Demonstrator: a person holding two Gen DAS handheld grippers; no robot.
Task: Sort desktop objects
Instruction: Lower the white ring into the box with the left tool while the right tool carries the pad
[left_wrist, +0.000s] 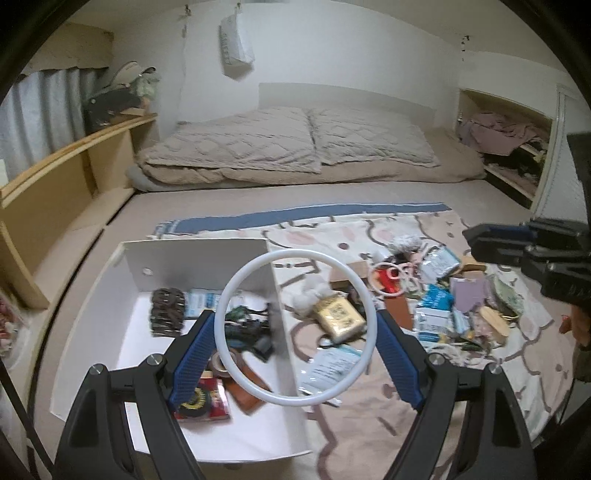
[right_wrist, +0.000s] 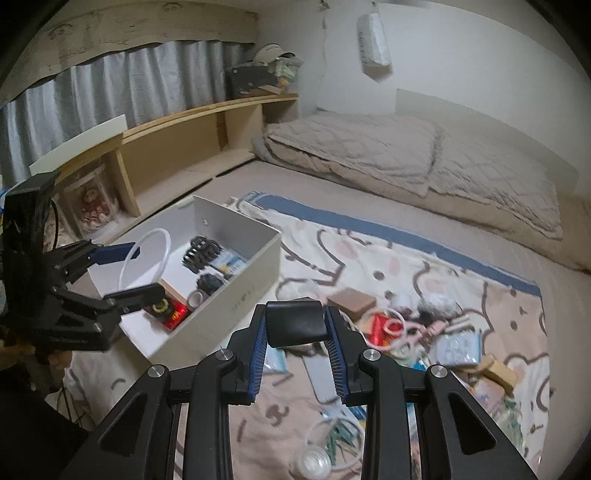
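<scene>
My left gripper is shut on a large white ring, held upright above the right wall of a white box. The right wrist view shows the same ring in that gripper over the box. My right gripper is shut on a black rounded object above the patterned blanket. The box holds a black hair claw, a red packet, tape and dark items. A pile of small objects lies on the blanket to the right.
A gold tin and a white packet lie just right of the box. Folded bedding lies at the far end. A wooden shelf runs along the left. A clear lid lies near my right gripper.
</scene>
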